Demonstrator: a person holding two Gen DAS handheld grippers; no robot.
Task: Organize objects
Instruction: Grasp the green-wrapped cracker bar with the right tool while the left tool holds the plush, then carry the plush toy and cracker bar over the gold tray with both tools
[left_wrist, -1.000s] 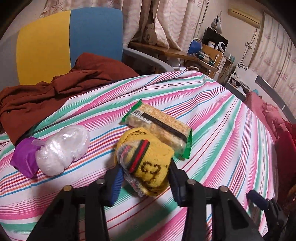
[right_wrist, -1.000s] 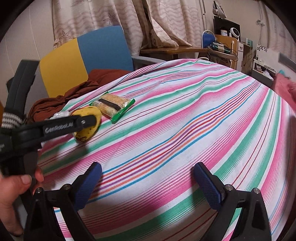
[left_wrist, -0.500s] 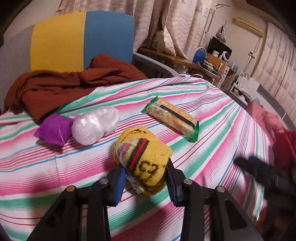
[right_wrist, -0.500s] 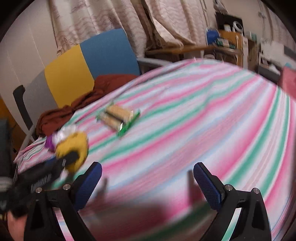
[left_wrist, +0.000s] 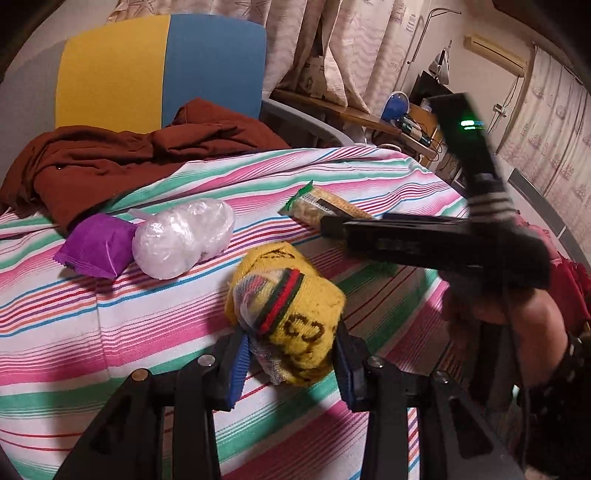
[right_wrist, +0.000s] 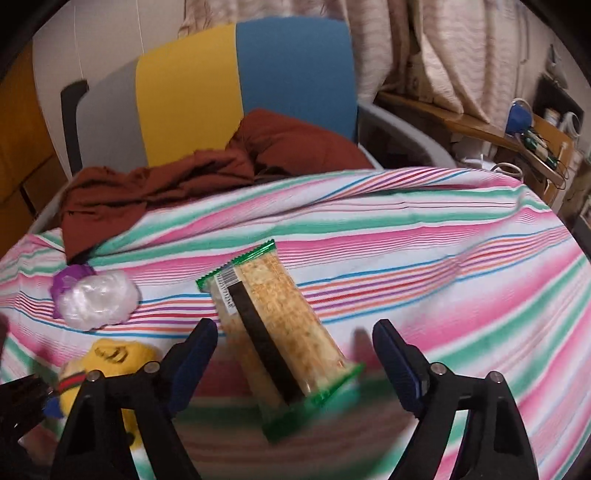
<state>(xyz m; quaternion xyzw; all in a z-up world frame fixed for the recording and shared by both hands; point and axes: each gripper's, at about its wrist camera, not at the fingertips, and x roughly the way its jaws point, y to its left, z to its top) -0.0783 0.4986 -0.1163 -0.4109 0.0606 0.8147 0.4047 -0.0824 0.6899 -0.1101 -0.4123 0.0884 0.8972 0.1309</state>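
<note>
Closing around the cracker packet (right_wrist: 273, 328), my right gripper (right_wrist: 291, 354) straddles it untouched at lower centre, long axis running up-left; my left gripper (left_wrist: 288, 365) clamps the yellow sock bundle (left_wrist: 291, 314).

i see a cloth (left_wrist: 155, 317) striped pink, green, white, blue and red. the sock ball (left_wrist: 291, 314) is yellow with a green-red band and black letters. the snack pack (right_wrist: 273, 325) is tan with green ends and a black strip. the pouch (left_wrist: 94, 245) is purple, the garment (left_wrist: 122, 158) rust-brown, the chair (left_wrist: 162, 70) yellow and blue.
</note>
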